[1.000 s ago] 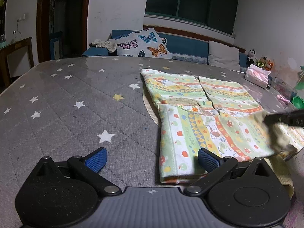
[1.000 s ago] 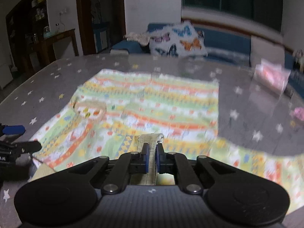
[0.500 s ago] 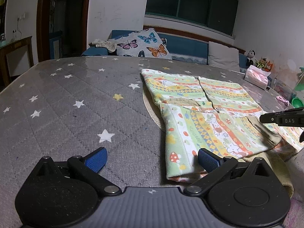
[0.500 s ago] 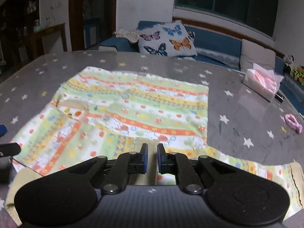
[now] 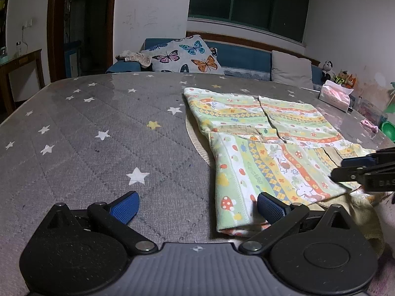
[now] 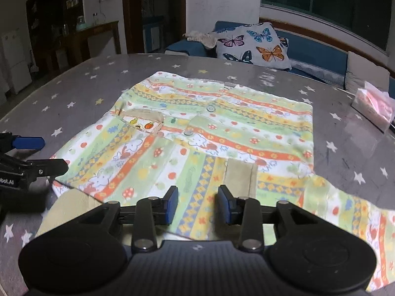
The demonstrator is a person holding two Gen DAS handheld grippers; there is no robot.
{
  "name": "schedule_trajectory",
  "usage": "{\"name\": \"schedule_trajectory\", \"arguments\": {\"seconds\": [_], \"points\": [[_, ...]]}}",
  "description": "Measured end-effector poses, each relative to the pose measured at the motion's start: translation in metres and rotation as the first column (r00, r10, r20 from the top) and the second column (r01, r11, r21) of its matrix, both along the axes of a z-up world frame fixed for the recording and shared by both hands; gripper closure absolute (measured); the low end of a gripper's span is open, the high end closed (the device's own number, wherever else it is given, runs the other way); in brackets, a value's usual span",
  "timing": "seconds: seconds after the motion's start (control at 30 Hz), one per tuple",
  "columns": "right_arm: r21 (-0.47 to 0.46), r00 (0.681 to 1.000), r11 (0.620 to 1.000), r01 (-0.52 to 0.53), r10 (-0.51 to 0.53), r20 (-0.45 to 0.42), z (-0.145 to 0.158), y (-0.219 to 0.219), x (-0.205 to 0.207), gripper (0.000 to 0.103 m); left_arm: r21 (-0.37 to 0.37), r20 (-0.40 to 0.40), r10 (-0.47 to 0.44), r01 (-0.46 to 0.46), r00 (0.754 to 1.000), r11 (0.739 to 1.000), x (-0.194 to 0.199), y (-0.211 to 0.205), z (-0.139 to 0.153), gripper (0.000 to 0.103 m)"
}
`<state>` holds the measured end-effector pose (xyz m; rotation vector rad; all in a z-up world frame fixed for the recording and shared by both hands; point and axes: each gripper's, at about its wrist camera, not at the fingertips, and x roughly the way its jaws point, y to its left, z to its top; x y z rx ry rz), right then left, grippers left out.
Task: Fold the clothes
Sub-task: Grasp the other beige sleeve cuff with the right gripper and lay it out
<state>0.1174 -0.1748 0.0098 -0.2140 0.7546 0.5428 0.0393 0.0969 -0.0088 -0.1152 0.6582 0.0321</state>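
Where star-print grey table (image 5: 103, 133) holds patterned shirt (image 6: 222, 133), both hand-held grippers apart (left (image 5: 197, 203), right (image 6: 198, 203)), butterfly cushion (image 5: 185, 56) behind.

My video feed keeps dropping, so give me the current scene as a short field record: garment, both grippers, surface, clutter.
garment: patterned shirt, spread flat, one sleeve folded across the front
sleeve cuff: beige cuff lying on the shirt, not gripped
left gripper: open, empty, at the shirt's edge
right gripper: open, empty, over the folded sleeve
surface: grey star-print mattress
clutter: tissue pack on the far right
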Motion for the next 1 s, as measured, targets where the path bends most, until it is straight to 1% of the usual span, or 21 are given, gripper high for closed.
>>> {"name": "schedule_trajectory", "arguments": {"seconds": [0.07, 0.13, 0.23, 0.3, 0.37, 0.5, 0.57, 0.63, 0.8, 0.87, 0.9, 1.0], "points": [[0.019, 1.000, 1.000, 0.024, -0.024, 0.010, 0.004, -0.012, -0.005, 0.057, 0.005, -0.002, 0.000, 0.000, 1.000, 1.000, 0.001, 0.000, 0.000, 0.000], [0.031, 0.998, 0.998, 0.062, -0.063, 0.021, 0.006, -0.029, -0.007, 0.057, 0.012, -0.005, 0.000, 0.000, 1.000, 1.000, 0.001, -0.002, 0.000, 0.000], [0.039, 0.990, 0.990, 0.135, -0.136, 0.036, 0.007, -0.055, -0.007, 0.047, 0.024, -0.009, 0.000, 0.000, 1.000, 1.000, 0.002, -0.003, -0.001, 0.000], [0.040, 0.978, 0.978, 0.203, -0.205, 0.039, 0.006, -0.079, -0.006, 0.047, 0.031, -0.012, 0.000, 0.001, 1.000, 1.000, 0.002, -0.003, -0.001, 0.000], [0.040, 0.963, 0.964, 0.264, -0.265, 0.039, 0.004, -0.100, -0.003, 0.044, 0.039, -0.015, 0.000, 0.001, 1.000, 0.999, 0.003, -0.005, -0.001, 0.000], [0.043, 0.920, 0.922, 0.386, -0.387, 0.052, 0.002, -0.146, 0.003, 0.042, 0.051, -0.020, 0.001, 0.000, 1.000, 0.999, 0.004, -0.006, -0.002, 0.000], [0.043, 0.899, 0.900, 0.433, -0.435, 0.056, 0.000, -0.165, 0.006, 0.037, 0.053, -0.021, 0.001, 0.000, 1.000, 0.999, 0.004, -0.006, -0.002, 0.000], [0.037, 0.875, 0.877, 0.479, -0.480, 0.063, -0.001, -0.183, 0.010, 0.035, 0.057, -0.022, 0.002, -0.001, 1.000, 0.998, 0.005, -0.007, -0.002, 0.000], [0.034, 0.824, 0.829, 0.559, -0.559, 0.088, -0.003, -0.216, 0.015, 0.033, 0.060, -0.023, 0.002, -0.001, 1.000, 0.998, 0.005, -0.007, -0.003, 0.000], [0.030, 0.806, 0.812, 0.583, -0.583, 0.105, -0.003, -0.225, 0.017, 0.029, 0.061, -0.023, 0.002, -0.001, 1.000, 0.998, 0.005, -0.007, -0.003, 0.000], [0.029, 0.799, 0.805, 0.592, -0.591, 0.110, -0.003, -0.229, 0.018, 0.029, 0.062, -0.024, 0.002, -0.001, 1.000, 0.998, 0.005, -0.007, -0.003, 0.000], [0.036, 0.773, 0.779, 0.626, -0.626, 0.101, -0.006, -0.243, 0.023, 0.029, 0.063, -0.024, 0.002, -0.001, 1.000, 0.998, 0.005, -0.007, -0.003, 0.000]]}}
